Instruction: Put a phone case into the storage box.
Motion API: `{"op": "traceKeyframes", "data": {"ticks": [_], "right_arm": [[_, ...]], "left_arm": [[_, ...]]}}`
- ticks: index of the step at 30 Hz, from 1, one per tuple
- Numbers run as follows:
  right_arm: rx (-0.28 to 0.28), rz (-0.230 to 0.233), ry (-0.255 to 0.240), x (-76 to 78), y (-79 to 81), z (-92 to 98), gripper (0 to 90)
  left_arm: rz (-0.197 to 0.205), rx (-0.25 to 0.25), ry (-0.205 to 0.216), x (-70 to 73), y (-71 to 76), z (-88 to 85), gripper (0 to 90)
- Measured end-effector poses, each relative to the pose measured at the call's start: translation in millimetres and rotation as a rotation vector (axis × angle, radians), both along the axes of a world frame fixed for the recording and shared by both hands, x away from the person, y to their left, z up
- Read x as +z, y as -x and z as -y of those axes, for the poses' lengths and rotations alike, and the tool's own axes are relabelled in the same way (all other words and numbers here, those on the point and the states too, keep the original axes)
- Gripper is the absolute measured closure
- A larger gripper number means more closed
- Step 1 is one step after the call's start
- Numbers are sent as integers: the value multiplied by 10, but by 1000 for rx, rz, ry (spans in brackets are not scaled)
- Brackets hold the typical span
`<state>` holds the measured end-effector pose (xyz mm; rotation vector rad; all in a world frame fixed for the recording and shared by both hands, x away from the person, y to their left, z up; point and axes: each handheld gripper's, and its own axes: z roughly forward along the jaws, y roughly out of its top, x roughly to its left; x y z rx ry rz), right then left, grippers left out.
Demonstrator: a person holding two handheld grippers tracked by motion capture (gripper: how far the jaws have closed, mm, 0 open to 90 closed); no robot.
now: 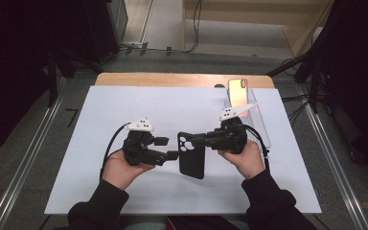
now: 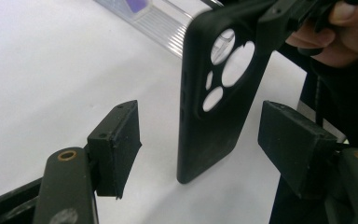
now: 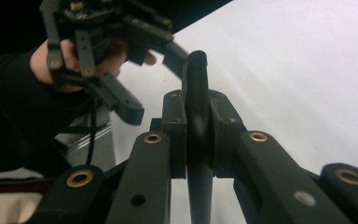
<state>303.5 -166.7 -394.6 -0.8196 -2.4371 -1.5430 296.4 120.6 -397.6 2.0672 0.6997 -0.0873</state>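
The left gripper (image 1: 167,147), jaws parted and clear of anything, faces three o'clock toward the black phone case (image 1: 192,155). The case's long axis runs twelve to six over the white mat (image 1: 100,143); the right gripper (image 1: 197,140) clamps its upper edge.

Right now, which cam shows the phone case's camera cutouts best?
Left gripper view: the black phone case stands upright, facing the lens, cutouts open and unblocked. High view shows the case small and dark, cutouts barely readable. Right gripper view sees it edge-on, clamped in the right gripper, no cutouts.
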Motion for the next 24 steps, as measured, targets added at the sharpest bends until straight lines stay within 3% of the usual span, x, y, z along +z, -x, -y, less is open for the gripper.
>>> {"op": "traceKeyframes", "data": {"ticks": [13, 18, 24], "right_arm": [[101, -17, 0, -31, -8, -58, 773], [135, -19, -9, -36, -7, -86, 773], [169, -35, -22, -44, -11, -102, 773]], "left_arm": [[-2, -105, 21, 8, -94, 64, 300], [-16, -134, 28, -15, -122, 75, 397], [-66, -214, 79, -32, -161, 87, 559]]}}
